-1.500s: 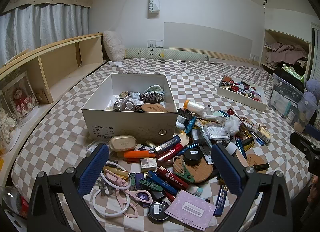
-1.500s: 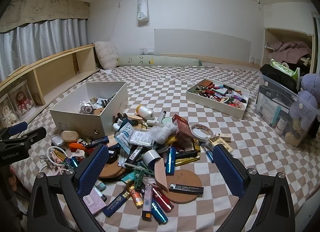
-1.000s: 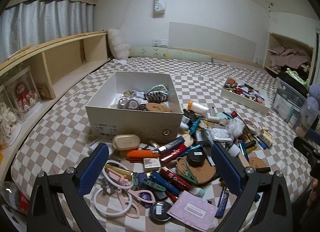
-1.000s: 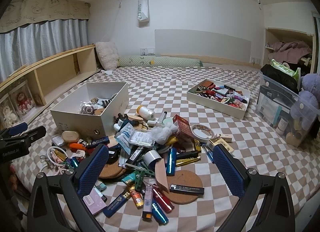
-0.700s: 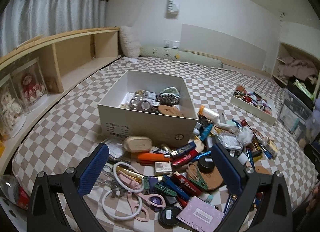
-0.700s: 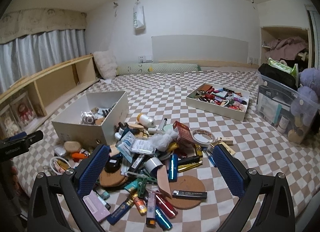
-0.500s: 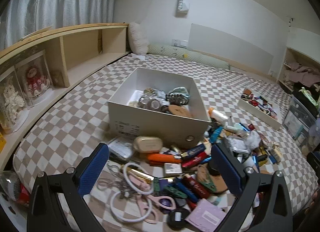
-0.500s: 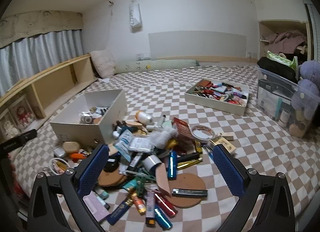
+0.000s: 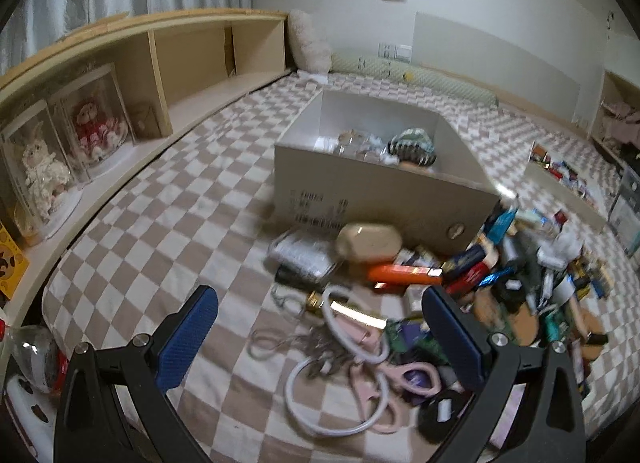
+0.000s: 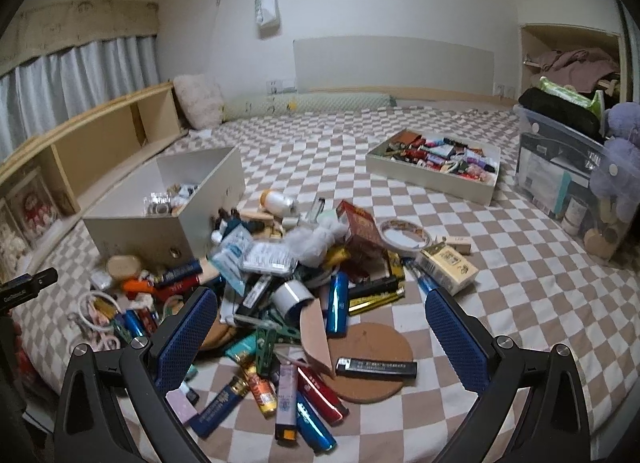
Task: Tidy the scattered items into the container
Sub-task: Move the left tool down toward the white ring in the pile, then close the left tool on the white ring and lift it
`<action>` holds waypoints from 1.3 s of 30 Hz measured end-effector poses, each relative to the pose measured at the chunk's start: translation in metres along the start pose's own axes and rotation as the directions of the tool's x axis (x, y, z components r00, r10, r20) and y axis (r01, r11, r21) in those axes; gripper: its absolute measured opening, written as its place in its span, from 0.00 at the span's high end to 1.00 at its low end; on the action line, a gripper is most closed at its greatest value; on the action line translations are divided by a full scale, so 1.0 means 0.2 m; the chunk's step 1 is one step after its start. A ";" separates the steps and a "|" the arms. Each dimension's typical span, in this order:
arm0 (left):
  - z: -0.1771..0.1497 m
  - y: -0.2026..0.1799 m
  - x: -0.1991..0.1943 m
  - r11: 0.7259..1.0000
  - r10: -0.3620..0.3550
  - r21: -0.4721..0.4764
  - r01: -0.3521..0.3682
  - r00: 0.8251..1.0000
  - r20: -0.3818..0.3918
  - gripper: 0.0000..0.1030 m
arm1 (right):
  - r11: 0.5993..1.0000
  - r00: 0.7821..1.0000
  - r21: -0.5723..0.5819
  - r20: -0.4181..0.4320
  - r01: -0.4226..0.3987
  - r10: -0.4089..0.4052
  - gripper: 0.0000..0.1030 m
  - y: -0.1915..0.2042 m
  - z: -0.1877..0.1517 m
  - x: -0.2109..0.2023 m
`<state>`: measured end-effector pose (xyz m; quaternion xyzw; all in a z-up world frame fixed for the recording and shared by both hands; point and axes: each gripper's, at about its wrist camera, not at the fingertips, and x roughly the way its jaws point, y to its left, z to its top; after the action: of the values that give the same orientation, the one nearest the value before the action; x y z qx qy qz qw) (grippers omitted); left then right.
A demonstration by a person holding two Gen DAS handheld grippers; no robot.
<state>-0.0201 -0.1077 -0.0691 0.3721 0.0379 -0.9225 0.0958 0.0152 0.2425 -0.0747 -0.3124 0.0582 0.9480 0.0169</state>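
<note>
- Our left gripper [image 9: 320, 333]: jaws spread wide, empty, above the white ring [image 9: 316, 403] and pink scissors [image 9: 384, 377].
- Our right gripper [image 10: 322, 337]: jaws wide apart, empty, over the scattered items [image 10: 288, 287].
- White box [image 9: 384, 199]: on the checked bedspread [image 9: 168, 247], touching the pile's far-left edge.

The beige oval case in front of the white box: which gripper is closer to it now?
Left. The left gripper hangs open just before the beige oval case. The right gripper is open over the middle of the pile, with the case far to its left.
</note>
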 end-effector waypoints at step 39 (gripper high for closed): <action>-0.34 -0.09 0.26 0.979 -0.113 0.149 0.140 0.978 -0.178 0.08 | 1.000 0.979 -0.015 -0.203 0.006 -0.009 0.00 0.03 -0.11 0.22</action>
<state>-0.0152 -0.0882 -0.1545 0.4520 -0.0051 -0.8920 0.0027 -0.0075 0.2333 -0.1183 -0.4076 0.0517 0.9116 0.0124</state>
